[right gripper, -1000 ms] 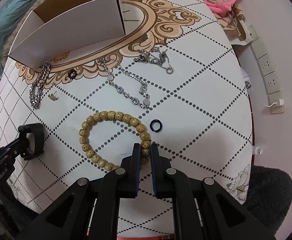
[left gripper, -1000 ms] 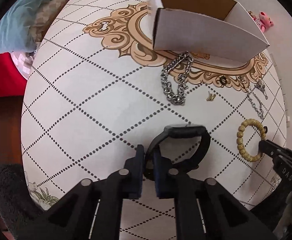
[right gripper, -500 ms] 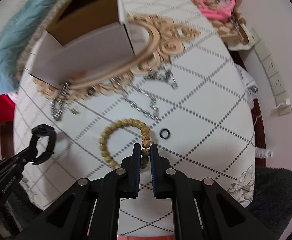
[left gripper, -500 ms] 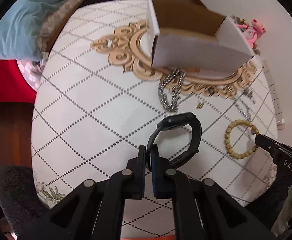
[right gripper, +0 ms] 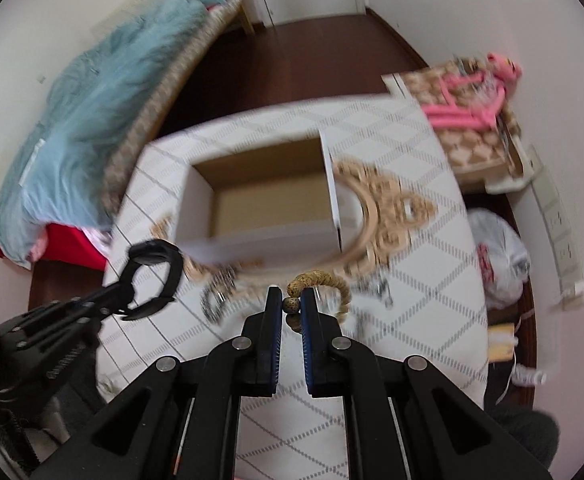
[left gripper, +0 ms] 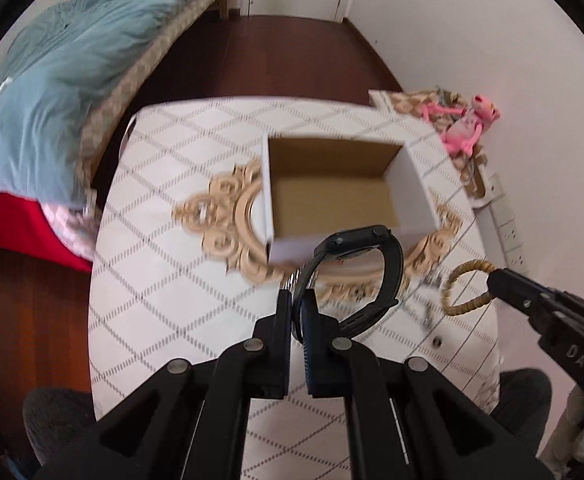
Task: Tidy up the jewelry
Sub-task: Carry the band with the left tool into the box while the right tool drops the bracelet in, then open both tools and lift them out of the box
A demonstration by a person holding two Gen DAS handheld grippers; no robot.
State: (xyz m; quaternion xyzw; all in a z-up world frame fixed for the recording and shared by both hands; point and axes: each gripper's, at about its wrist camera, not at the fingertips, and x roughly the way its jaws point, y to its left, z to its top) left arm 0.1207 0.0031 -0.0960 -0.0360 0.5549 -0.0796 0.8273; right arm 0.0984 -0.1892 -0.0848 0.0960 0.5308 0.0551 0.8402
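Two wrist fisheyes, each looking forward along its tongs, raised well above the surface (left gripper: 164,280). Shared: open box (left gripper: 332,184) (right gripper: 260,196), bed (left gripper: 52,80) (right gripper: 104,92), far doorway.

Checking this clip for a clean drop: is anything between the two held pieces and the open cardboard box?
Nothing visible blocks either path. The left gripper holds the black watch and the right gripper the beaded bracelet, both raised just short of the box, whose top is open and whose interior looks empty.
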